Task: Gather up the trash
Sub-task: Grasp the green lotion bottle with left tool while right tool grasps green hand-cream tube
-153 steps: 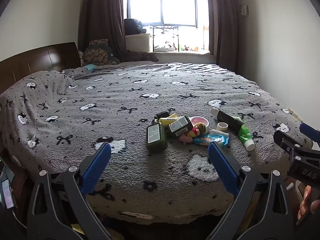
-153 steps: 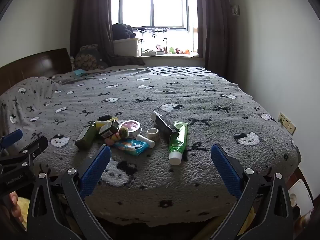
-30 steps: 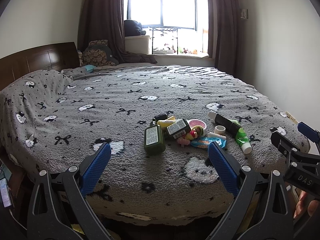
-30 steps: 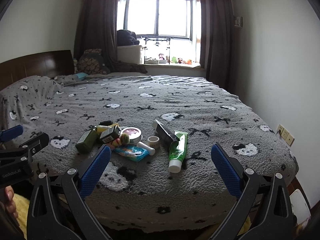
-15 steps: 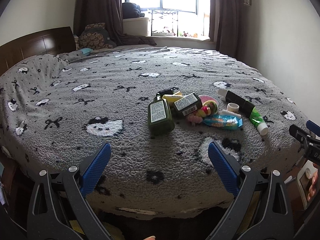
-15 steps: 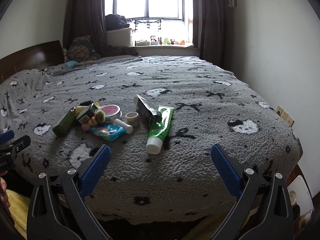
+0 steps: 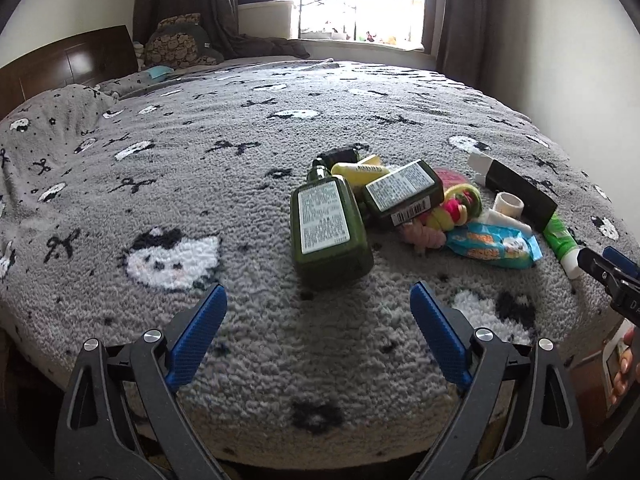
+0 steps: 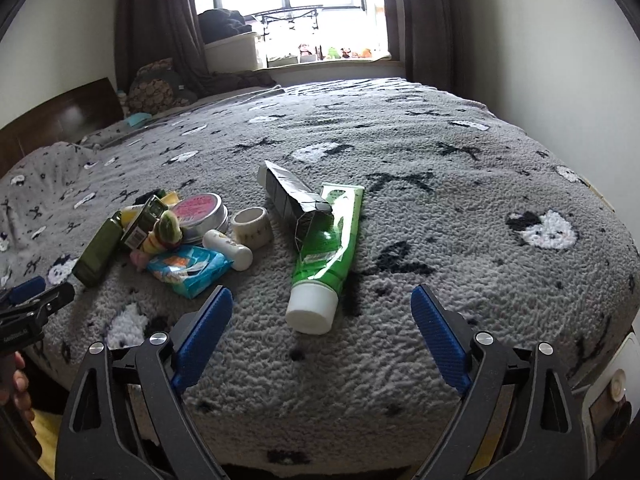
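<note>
**Operator:** Report jaw state and target position.

**Gripper unit:** I run 2 grippers. My left gripper [image 7: 318,312] stands with its jaws wide apart and closing slightly, nothing between them. My right gripper [image 8: 322,314] is the same: jaws apart, narrowing, nothing between them. Both hover over the near edge of the bed [image 7: 200,128]. The trash lies in 1 loose cluster on the blanket. The dark green bottle [image 7: 328,232] lies flat, label up, just ahead of my left jaws. The green tube [image 8: 328,252] lies just ahead of my right jaws, white cap toward me, with a black carton [image 8: 294,196] resting across its far end.

**Operator:** Handling properties?

**Gripper unit:** These are judgements. The bottle looks rigid, smooth and moderately heavy, so it may slip; I would grip across its 2 flat sides at mid-body, not at the neck. The tube body looks soft and will buckle; I would grip at the stiff shoulder just behind the cap. The blue packet [image 8: 188,266] looks light and crinkly; I would pinch 1 edge. The tape roll [image 8: 252,226] and pink-lidded tin [image 8: 200,214] look stiff and light.

**Operator:** Hazards?

**Gripper unit:** The fleece is soft, so my pads may snag pile. Lifting the tube will probably tip the carton off.
</note>
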Tool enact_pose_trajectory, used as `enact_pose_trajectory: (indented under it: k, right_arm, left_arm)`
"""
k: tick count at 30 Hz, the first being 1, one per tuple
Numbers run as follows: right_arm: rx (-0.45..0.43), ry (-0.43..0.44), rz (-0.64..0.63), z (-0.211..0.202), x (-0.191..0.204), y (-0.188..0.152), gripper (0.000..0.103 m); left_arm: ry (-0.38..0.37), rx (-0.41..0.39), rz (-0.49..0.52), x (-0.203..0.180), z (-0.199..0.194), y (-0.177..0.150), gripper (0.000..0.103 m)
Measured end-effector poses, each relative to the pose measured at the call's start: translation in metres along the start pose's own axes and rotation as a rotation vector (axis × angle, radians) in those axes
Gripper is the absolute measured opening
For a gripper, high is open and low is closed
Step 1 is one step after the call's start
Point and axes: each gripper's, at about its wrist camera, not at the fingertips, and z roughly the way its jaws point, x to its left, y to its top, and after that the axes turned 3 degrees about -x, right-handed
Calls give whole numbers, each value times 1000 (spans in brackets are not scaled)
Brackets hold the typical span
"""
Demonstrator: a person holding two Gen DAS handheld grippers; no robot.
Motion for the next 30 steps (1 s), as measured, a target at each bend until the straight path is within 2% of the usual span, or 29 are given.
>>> enact_pose_trajectory:
  k: [8,11,15,18,20,23,30]
  right_arm:
    - [56,-22,14,44,2,9,79]
    - [74,-39,14,56,-1,8,79]
    - [61,-49,-6,64,0,6,77]
    - [42,-64,-34,66,3,3,68]
    - [33,-64,-39,62,3,1,56]
    - [30,-63,-45,55,1,-1,39]
    - [54,-27,-54,39,-4,-5,39]
  left_arm:
    - [-17,50,-48,11,52,28,78]
    - [-33,76,-44,11,65,30,77]
    - [-62,102,-52,12,77,28,70]
    - [-53,102,-39,10,81,26,58]
    - [-48,99,-35,11,79,25,50]
    - [-48,96,-31,12,75,22,50]
    - [-35,96,-15,9,54,5,50]
